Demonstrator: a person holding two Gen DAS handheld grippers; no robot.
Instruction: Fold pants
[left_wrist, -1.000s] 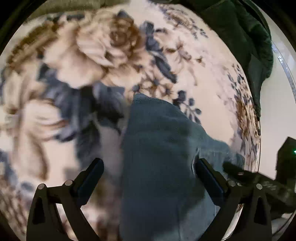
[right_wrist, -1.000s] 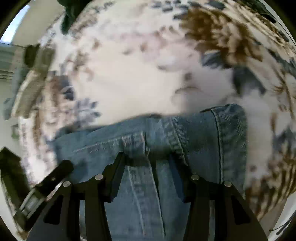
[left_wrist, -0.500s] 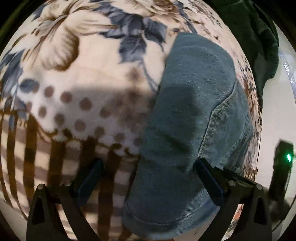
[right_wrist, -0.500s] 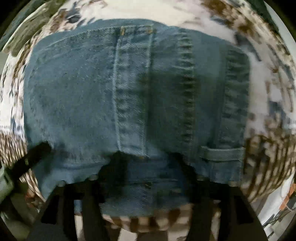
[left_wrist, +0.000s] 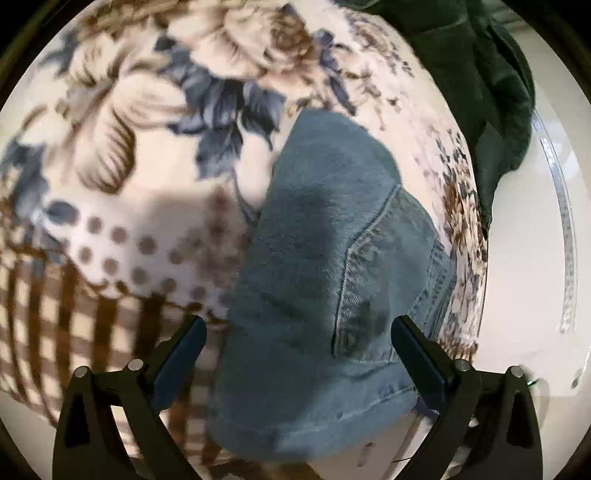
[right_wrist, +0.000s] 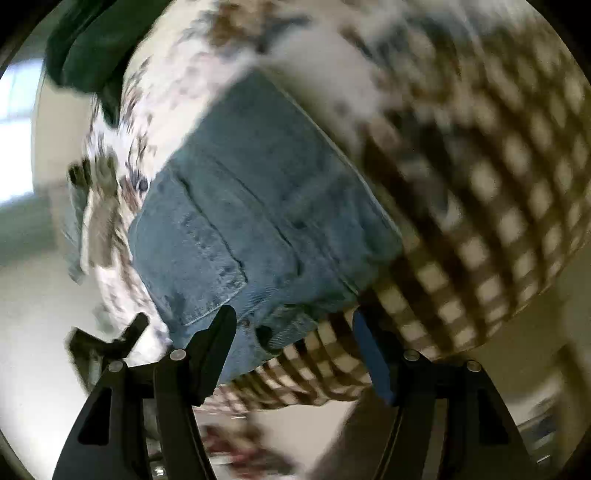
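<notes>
Pants (left_wrist: 314, 280): blue denim, folded into a compact bundle, lying on a patterned blanket (left_wrist: 122, 177). In the left wrist view a stitched pocket seam and the hem edge show on the bundle's right and lower sides. In the right wrist view the same bundle (right_wrist: 251, 221) sits near the blanket's checked border, and that picture is blurred.

Blanket: cream ground with brown and slate-blue flowers, a dotted band, and a brown checked border (right_wrist: 480, 192) along its edge.

Left gripper (left_wrist: 295, 339): jaws wide apart, holding nothing; the lower part of the denim bundle appears between the two fingers, which do not press on it.

Right gripper (right_wrist: 291, 332): jaws apart and empty; the corner of the bundle and the checked border show between them. Whether the fingers touch the cloth cannot be told through the blur.

Dark green cloth (left_wrist: 491, 85): heaped at the far edge of the blanket, well apart from the pants; also seen at upper left in the right wrist view (right_wrist: 92, 48).
</notes>
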